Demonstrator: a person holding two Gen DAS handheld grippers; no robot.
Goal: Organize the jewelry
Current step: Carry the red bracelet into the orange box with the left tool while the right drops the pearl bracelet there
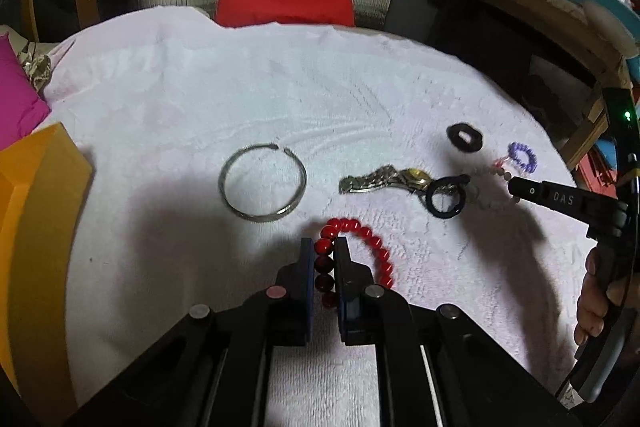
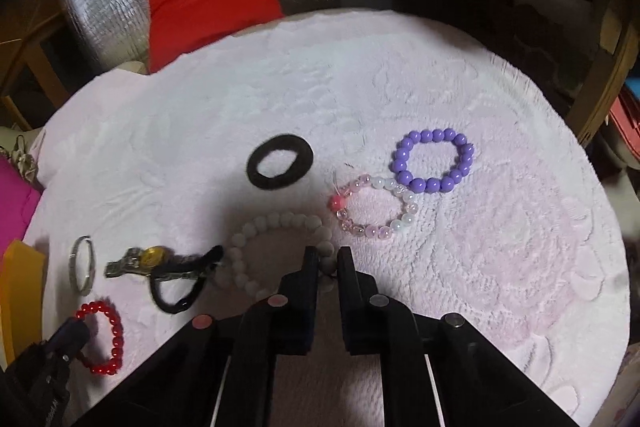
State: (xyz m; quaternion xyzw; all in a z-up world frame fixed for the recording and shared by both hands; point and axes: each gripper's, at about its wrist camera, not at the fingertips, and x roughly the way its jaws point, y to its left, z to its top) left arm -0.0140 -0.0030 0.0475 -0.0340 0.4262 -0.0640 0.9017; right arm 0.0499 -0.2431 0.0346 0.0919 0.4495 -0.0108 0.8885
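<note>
on white towel (image 2: 440, 87), left gripper (image 1: 324, 247) pinching red bracelet (image 1: 360, 239), right gripper (image 2: 328, 259) pinching white bracelet (image 2: 276, 223)

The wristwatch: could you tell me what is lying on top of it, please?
A thin black hair tie lies across the wristwatch at its gold dial end. Part of the strap beneath it is covered.

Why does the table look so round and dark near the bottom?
Both wrist views use fisheye lenses, bending the white cloth into a dome; the left gripper casts a shadow there, and the right gripper shadows the white bead bracelet, slightly blurred.
</note>
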